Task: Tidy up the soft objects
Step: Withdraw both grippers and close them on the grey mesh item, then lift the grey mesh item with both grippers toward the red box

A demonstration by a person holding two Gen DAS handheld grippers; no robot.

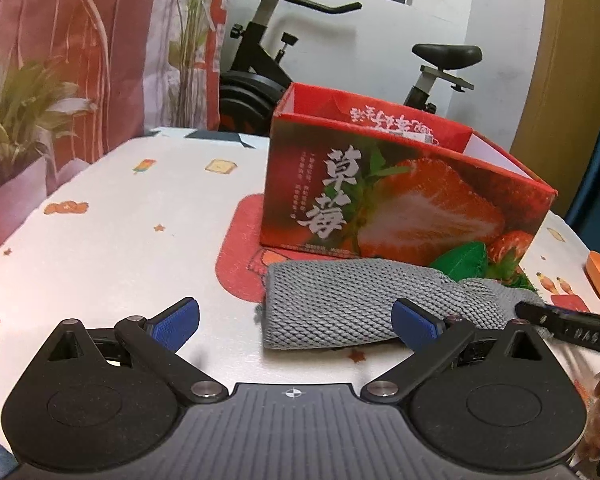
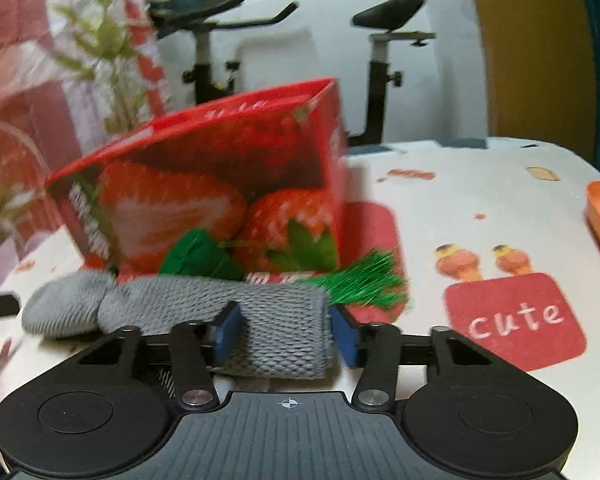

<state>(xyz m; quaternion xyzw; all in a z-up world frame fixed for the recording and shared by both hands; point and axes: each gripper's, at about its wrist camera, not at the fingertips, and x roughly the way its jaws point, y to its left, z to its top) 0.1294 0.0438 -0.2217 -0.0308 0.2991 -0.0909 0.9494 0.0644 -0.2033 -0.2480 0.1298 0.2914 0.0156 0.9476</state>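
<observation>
Left gripper (image 1: 295,322), right gripper (image 2: 285,334) — black linkages, blue pads, silver screws.

Coarse grey knit cloth (image 1: 352,304) looks matt; the strawberry box (image 1: 400,196) is glossy printed card; the tabletop (image 1: 120,232) wears smooth patterned cover.

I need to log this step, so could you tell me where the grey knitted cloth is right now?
The grey knitted cloth lies on the table just in front of the strawberry box, one end between the right gripper fingers.
</observation>
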